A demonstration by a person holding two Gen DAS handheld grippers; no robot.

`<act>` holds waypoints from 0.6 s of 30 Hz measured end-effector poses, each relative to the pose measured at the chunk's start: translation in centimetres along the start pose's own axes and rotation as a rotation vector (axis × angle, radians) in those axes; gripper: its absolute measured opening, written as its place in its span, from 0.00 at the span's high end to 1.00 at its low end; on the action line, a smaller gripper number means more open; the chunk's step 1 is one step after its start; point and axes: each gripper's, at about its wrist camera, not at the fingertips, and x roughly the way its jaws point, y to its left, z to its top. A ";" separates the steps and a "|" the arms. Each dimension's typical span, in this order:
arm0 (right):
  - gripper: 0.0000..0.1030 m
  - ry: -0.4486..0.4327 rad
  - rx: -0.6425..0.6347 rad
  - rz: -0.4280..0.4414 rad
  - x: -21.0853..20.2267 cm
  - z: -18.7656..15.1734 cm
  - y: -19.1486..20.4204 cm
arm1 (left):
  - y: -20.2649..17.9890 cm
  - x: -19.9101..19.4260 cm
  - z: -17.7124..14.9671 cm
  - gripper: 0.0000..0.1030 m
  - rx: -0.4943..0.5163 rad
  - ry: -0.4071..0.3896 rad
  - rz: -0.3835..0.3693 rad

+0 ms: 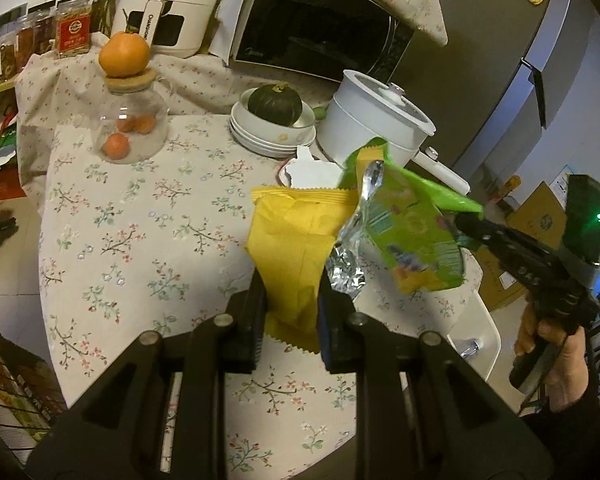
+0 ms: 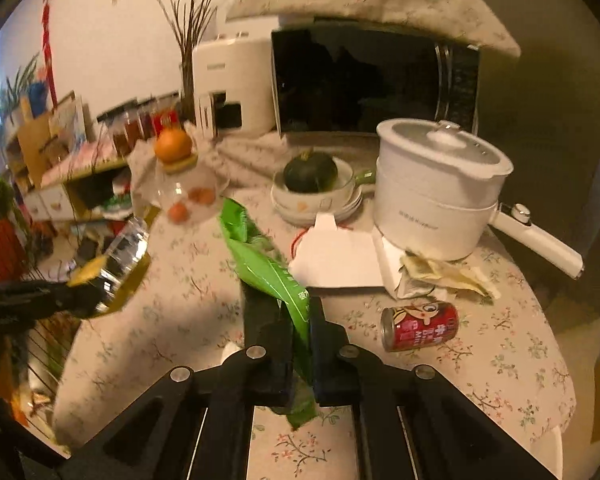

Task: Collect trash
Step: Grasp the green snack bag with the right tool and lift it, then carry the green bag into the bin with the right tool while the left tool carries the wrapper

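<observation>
Your left gripper [image 1: 290, 280] gripped the yellow wrapper [image 1: 296, 236], your right gripper [image 2: 280, 312] the green bag [image 2: 266, 268]; the can [image 2: 419, 326] lay below the pot [image 2: 436, 196], so firm jaws were wise.

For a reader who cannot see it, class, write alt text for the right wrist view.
The right gripper is shut on a green snack wrapper above a floral tablecloth. A red drink can lies on its side to the right, with crumpled paper and a white lidded pot behind it.
</observation>
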 end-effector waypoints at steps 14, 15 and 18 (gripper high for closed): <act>0.94 -0.097 0.085 -0.037 -8.7 -1.3 -4.7 | -2.3 1.7 -0.3 0.77 0.024 0.038 -0.029; 0.94 -0.099 0.092 -0.041 -9.1 -1.4 -5.1 | -2.5 1.9 -0.4 0.77 0.027 0.043 -0.033; 0.94 -0.107 0.121 -0.056 -10.9 -2.1 -6.7 | -3.7 2.5 -0.6 0.77 0.044 0.060 -0.045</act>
